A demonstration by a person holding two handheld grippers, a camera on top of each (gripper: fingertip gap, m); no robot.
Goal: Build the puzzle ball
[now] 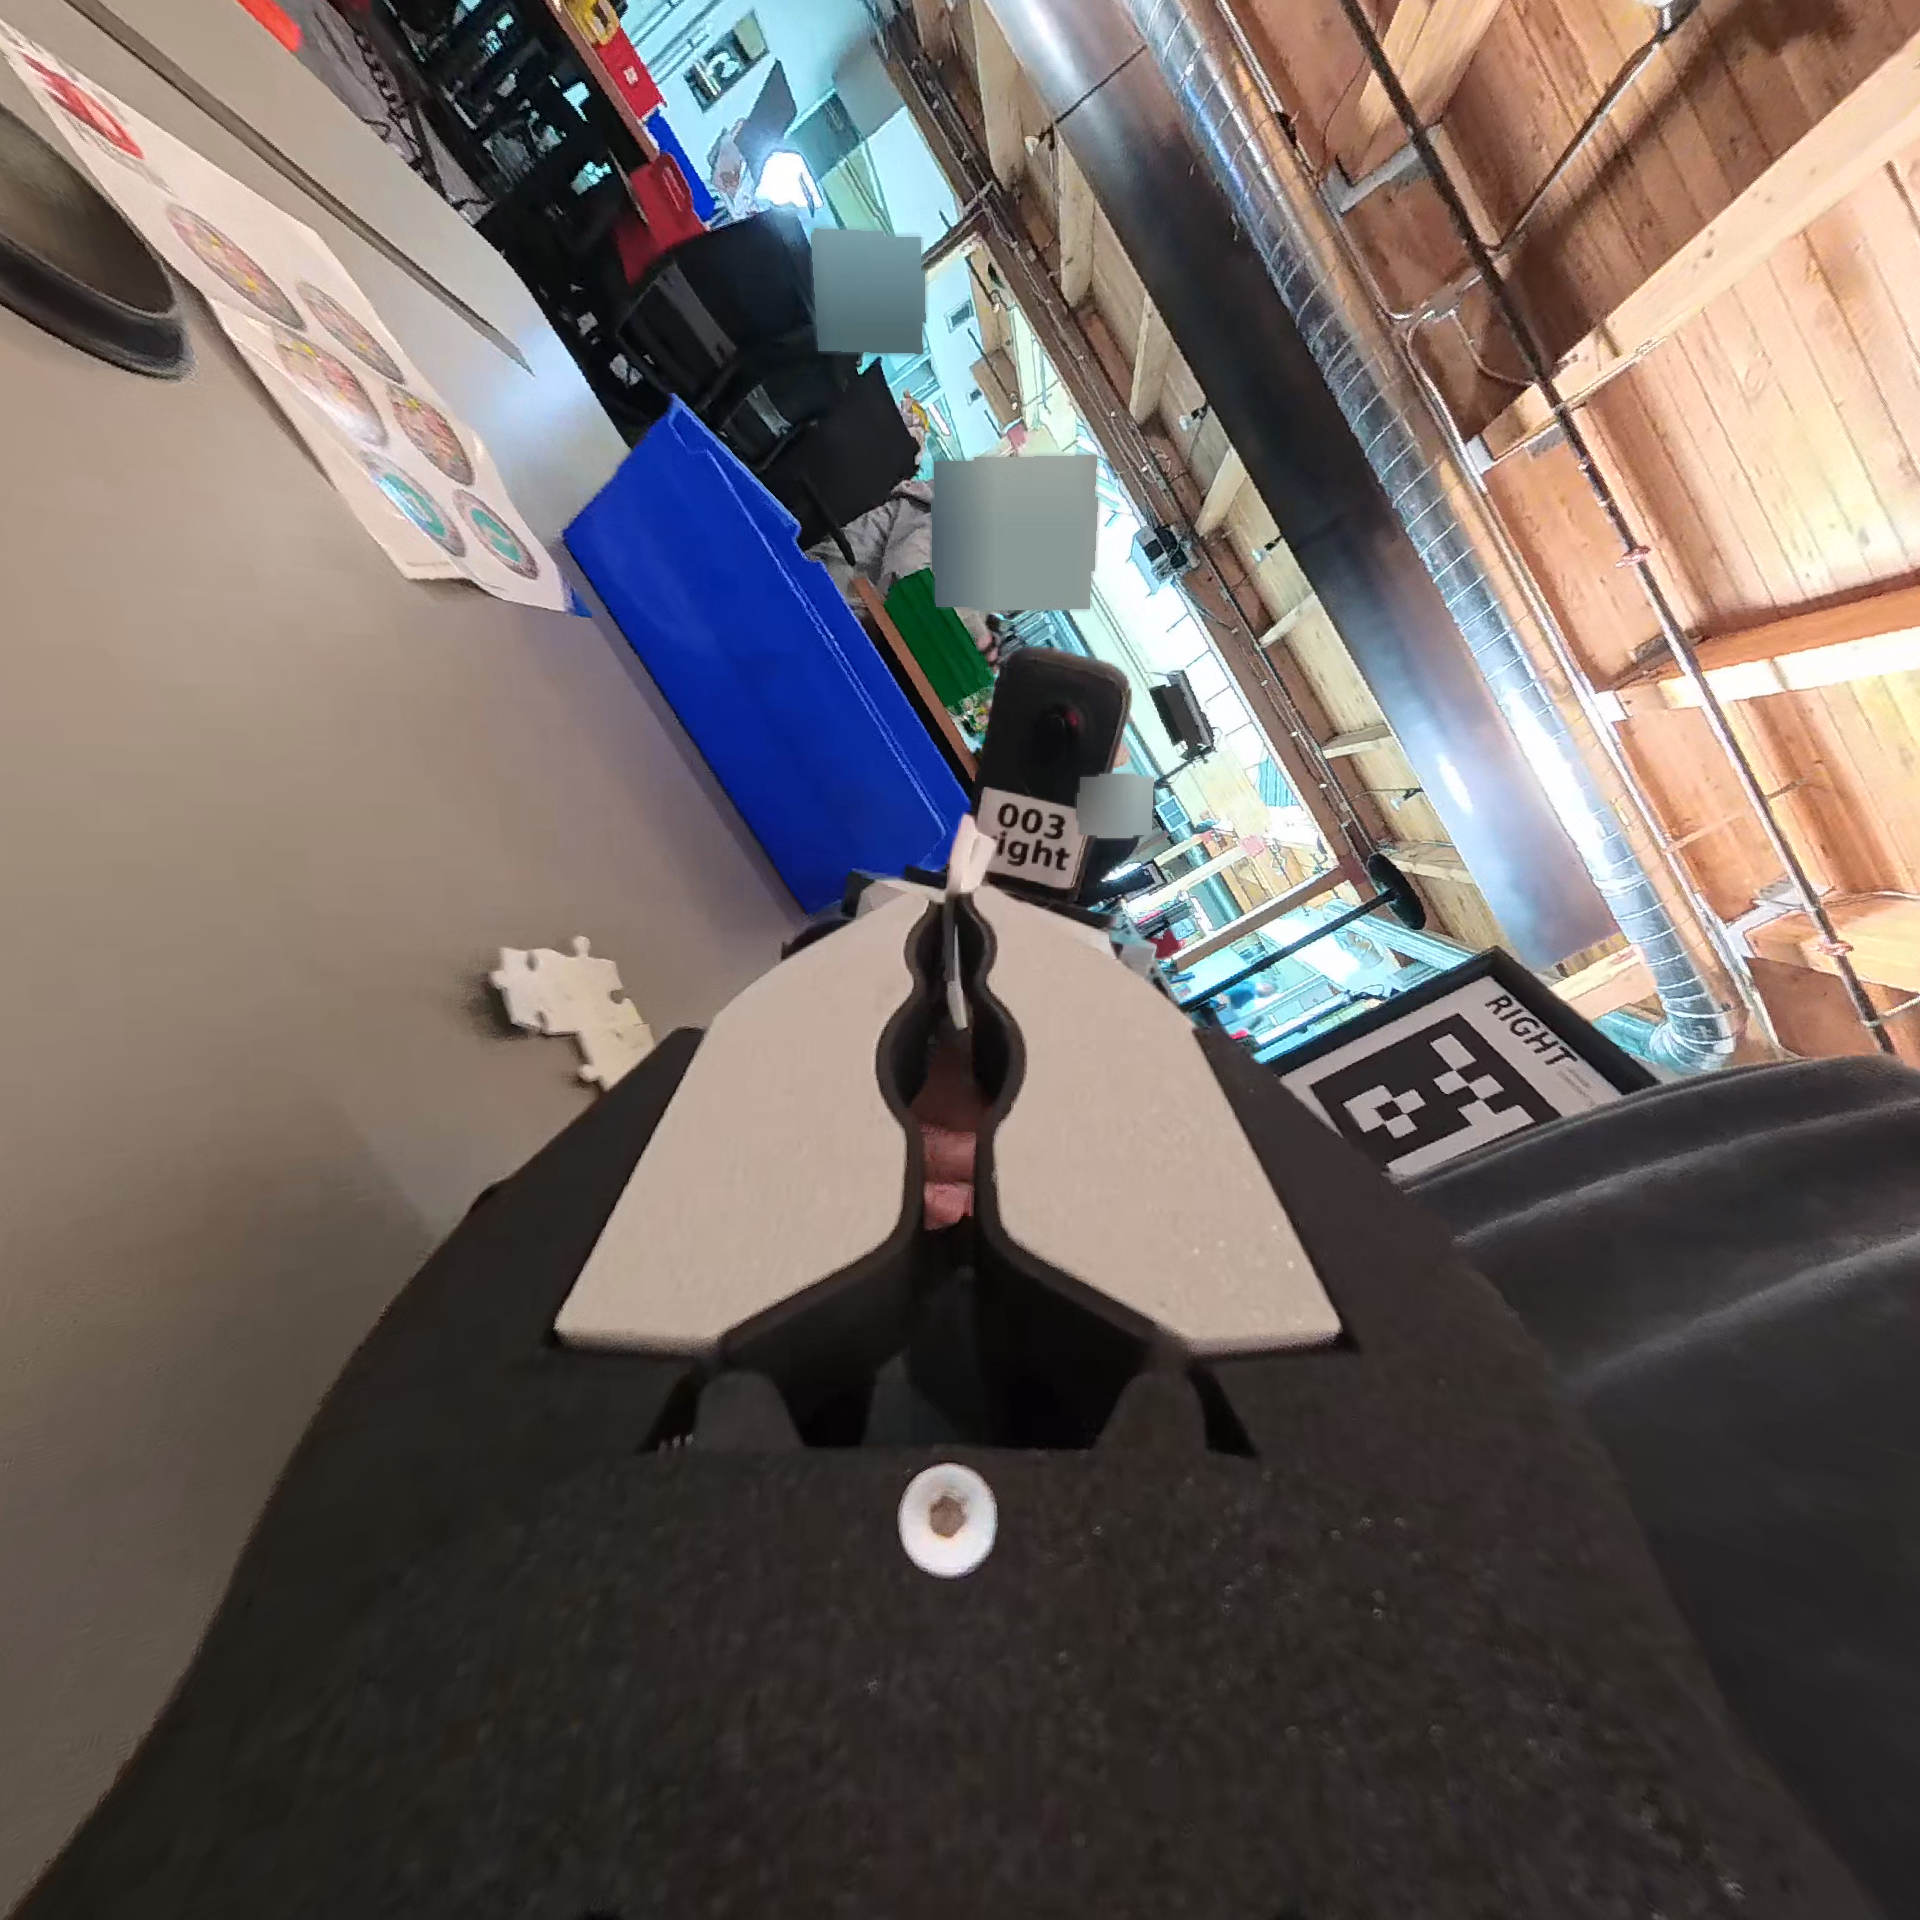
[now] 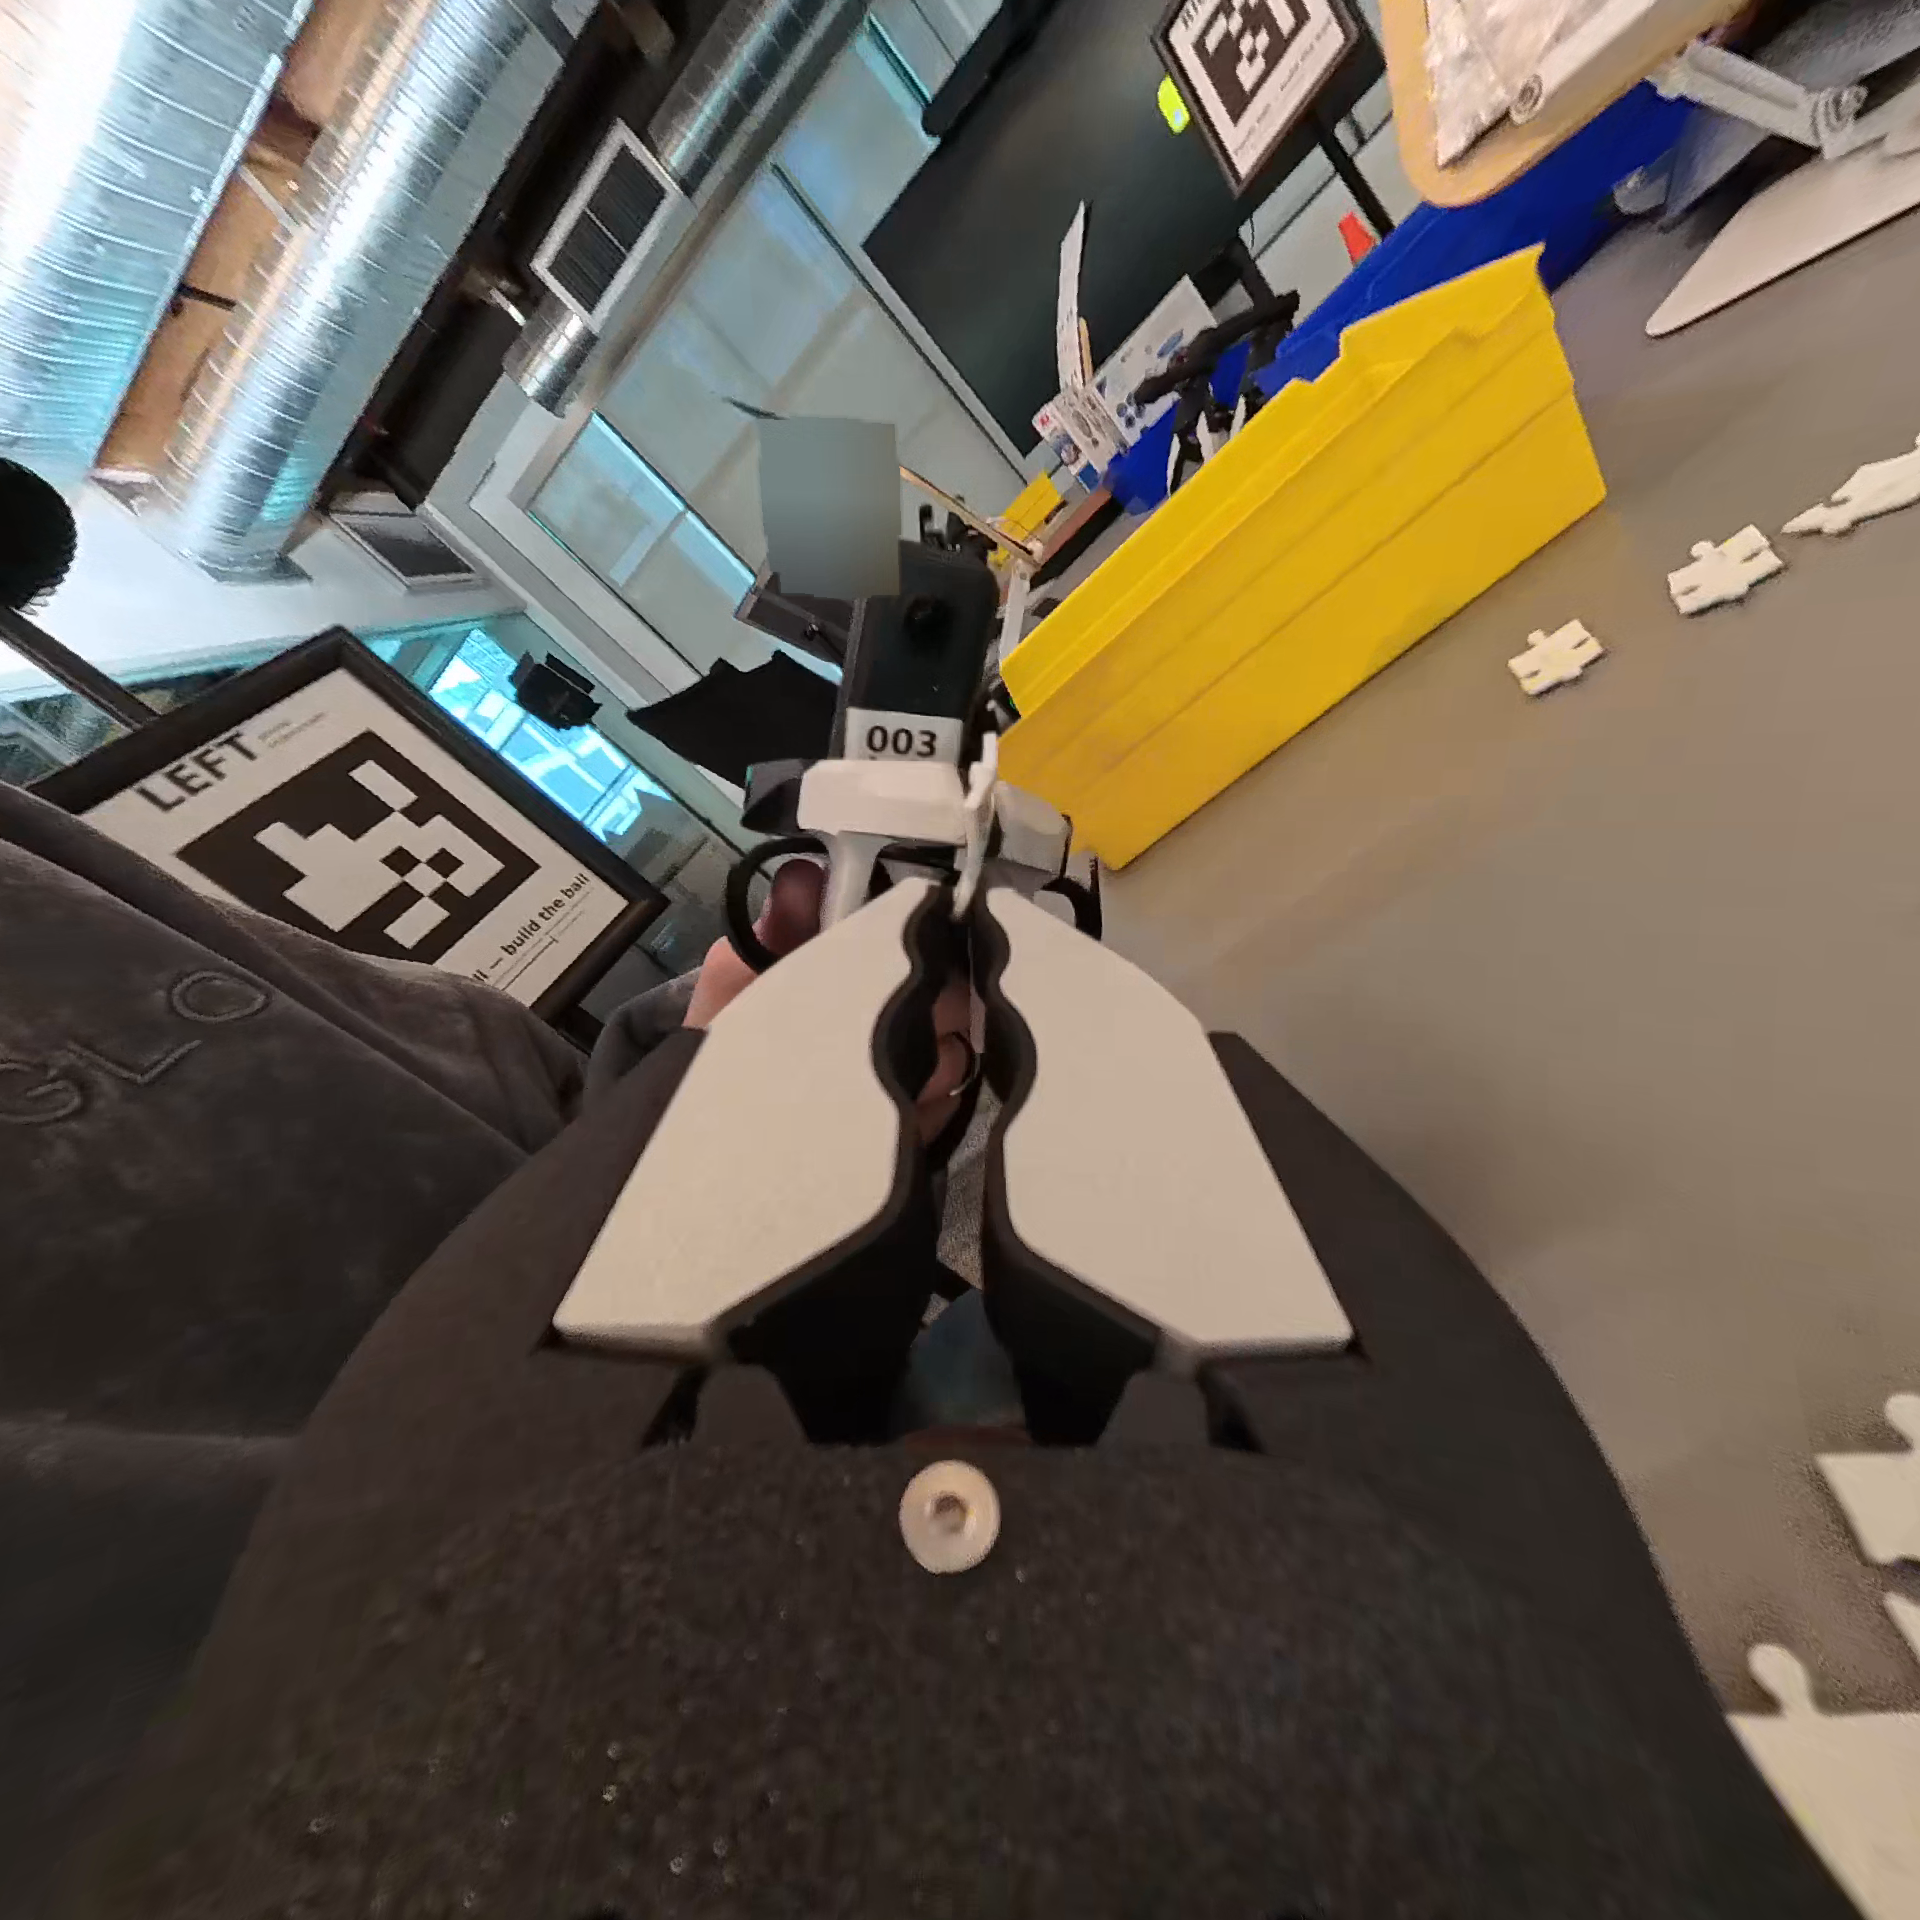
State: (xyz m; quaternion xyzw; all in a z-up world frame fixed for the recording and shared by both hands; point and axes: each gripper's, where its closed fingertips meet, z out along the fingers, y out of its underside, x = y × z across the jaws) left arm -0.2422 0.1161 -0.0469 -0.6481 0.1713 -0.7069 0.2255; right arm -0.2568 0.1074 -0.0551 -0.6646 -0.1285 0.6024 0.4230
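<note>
Black gripper bodies, pale grey fingers [image 1: 790, 1132], white screw [image 1: 947, 1522], seemingly charcoal sleeve [image 2: 208, 1143].

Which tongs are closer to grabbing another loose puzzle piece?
Probably the right tongs: several white puzzle pieces lie on the table on their side. The left tongs show only one cluster. Both already pinch a thin white piece.

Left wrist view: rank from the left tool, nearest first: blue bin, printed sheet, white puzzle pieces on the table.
1. white puzzle pieces, on the grey table just left of the left tool
2. blue bin, beyond the tips, at the table's far edge
3. printed sheet, far upper left, flat on the table
</note>
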